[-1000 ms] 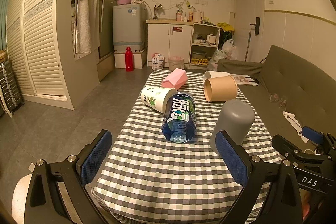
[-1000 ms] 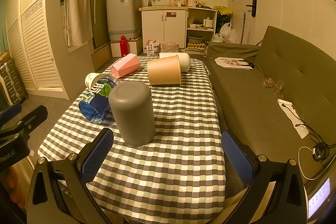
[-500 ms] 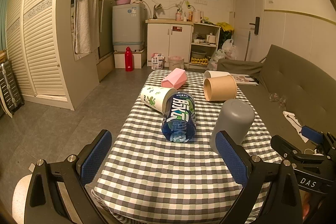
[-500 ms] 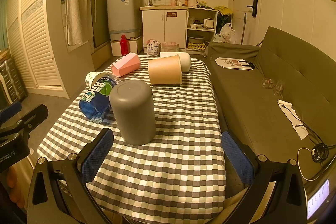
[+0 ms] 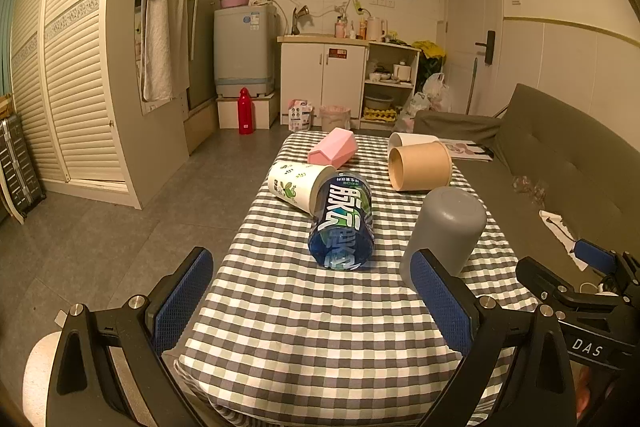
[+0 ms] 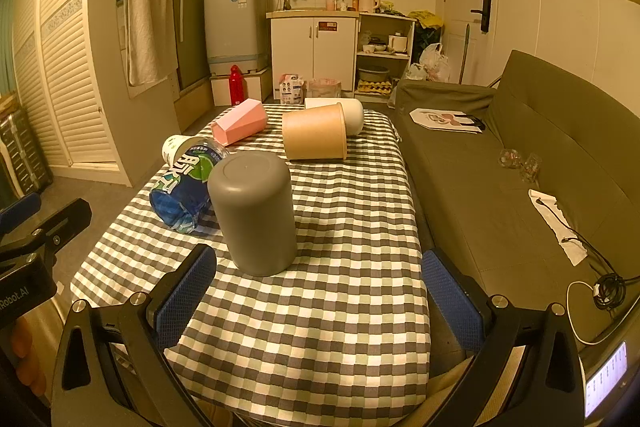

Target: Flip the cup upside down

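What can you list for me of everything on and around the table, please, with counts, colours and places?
Grey cup: 1, grey, upside down, near table end.
Bottle: 1, blue, lying mid-table.
Paper cup: 1, white with green print, lying beside the bottle.
Brown cup: 1, lying at far end.
White cup: 1, lying behind the brown cup.
Pink cup: 1, lying at far end.
Table: 1, checked cloth.
Sofa: 1, olive, right of the table.
Left gripper: open, empty.
Right gripper: open, empty.
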Motion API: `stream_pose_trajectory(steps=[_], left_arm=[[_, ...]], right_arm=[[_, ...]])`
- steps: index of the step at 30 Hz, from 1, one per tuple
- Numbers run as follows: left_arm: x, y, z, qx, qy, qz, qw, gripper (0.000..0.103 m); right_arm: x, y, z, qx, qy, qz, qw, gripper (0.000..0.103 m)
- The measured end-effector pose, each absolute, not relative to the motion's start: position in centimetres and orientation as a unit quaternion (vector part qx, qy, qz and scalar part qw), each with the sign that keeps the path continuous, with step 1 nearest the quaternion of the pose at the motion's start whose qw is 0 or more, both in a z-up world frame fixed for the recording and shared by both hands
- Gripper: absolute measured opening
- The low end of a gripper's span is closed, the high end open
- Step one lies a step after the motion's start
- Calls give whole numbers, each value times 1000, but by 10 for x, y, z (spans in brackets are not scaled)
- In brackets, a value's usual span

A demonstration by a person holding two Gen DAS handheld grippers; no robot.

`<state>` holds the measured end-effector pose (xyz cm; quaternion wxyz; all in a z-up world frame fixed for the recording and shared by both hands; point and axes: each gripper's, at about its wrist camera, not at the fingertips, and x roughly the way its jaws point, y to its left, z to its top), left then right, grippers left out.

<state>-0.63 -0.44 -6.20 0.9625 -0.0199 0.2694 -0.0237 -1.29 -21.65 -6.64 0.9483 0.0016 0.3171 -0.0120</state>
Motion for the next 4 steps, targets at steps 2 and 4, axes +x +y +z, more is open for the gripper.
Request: stream_pose_trajectory(steps=[2,4], left_arm=[[-6,-5,-62,-19,269,-23,963,102],[-6,-4,-62,-19,268,-23,963,102]], right_arm=[[-13,-217,-66,1,317,-12,948,103],[-13,-217,-66,2,317,-12,948,103]])
